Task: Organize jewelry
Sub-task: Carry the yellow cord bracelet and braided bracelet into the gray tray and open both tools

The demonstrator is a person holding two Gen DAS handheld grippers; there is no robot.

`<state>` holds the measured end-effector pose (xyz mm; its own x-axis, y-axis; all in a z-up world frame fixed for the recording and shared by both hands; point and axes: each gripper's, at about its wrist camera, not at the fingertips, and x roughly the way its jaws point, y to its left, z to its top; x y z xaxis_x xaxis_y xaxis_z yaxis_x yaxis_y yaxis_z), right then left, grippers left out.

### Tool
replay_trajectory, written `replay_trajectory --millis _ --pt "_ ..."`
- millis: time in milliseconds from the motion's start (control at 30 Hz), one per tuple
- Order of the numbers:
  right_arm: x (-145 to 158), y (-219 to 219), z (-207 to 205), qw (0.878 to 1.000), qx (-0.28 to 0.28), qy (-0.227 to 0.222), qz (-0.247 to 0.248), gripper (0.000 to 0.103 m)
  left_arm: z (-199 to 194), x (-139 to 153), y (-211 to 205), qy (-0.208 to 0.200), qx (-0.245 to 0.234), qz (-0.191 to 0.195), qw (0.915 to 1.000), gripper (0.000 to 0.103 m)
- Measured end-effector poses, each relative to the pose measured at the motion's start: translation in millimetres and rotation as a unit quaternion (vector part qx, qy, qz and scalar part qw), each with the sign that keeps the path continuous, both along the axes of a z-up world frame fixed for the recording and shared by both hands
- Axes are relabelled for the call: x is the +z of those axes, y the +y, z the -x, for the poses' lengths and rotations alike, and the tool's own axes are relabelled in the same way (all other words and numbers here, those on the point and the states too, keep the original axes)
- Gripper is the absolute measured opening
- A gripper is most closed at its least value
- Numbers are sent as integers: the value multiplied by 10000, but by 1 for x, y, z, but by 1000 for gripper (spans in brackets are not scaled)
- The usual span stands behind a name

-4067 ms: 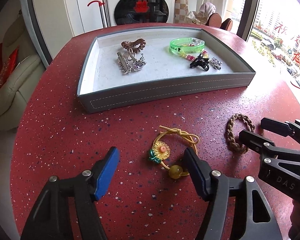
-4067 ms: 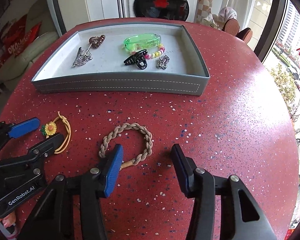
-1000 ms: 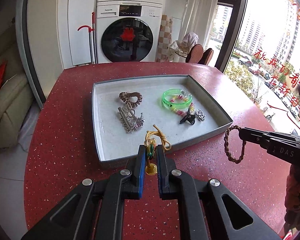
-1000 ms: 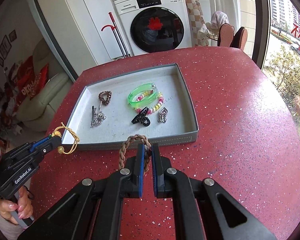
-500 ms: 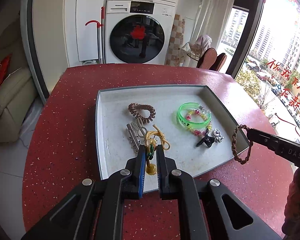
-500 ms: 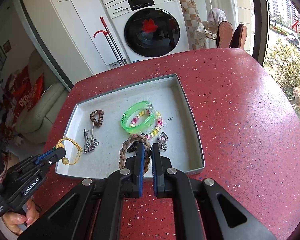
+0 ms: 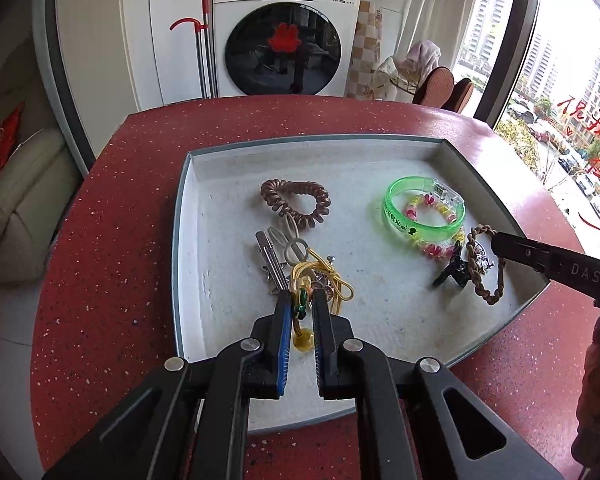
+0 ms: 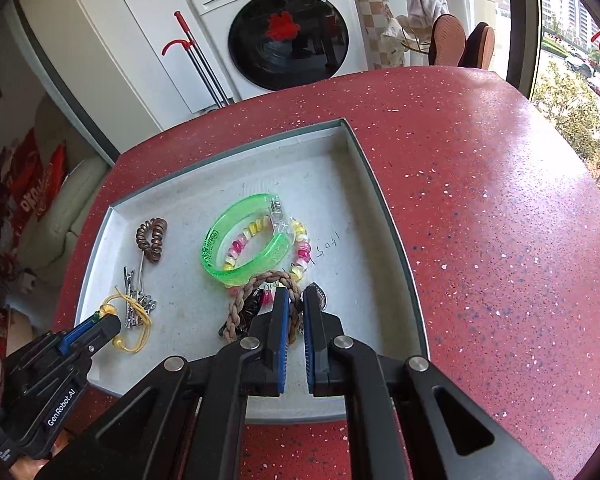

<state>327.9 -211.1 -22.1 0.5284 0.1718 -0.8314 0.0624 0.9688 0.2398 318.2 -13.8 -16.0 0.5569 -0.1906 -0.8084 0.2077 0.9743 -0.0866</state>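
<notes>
Over the grey tray on the speckled red counter, the left gripper pinches a yellow cord bracelet above the metal clips. The right gripper pinches a braided rope bracelet beside the glossy green bangle. The tray's left half lies bare.

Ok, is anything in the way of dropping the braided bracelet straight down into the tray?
Yes. The brown braided bracelet in the right gripper hangs over the black hair clip and pink-and-yellow bead bracelet, beside the green bangle. Bare grey tray floor lies nearer the right wall.
</notes>
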Motion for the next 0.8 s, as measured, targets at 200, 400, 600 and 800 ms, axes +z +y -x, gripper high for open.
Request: replay_trajectory --millis 200,400,600,800 --pt "-10 2 -15 9999 -16 55 84 8 -14 -9 -2 49 70 -141 9999 28" --pt "-12 3 -23 9997 -56 13 235 8 -25 -16 -1 84 114 -217 9997 28" --pt "-14 3 -19 9990 -69 62 438 8 -24 -16 -2 -5 109 -388 9992 28" --pt "-14 4 -14 9984 2 87 550 8 -20 -16 -7 -108 95 -586 9982 28"
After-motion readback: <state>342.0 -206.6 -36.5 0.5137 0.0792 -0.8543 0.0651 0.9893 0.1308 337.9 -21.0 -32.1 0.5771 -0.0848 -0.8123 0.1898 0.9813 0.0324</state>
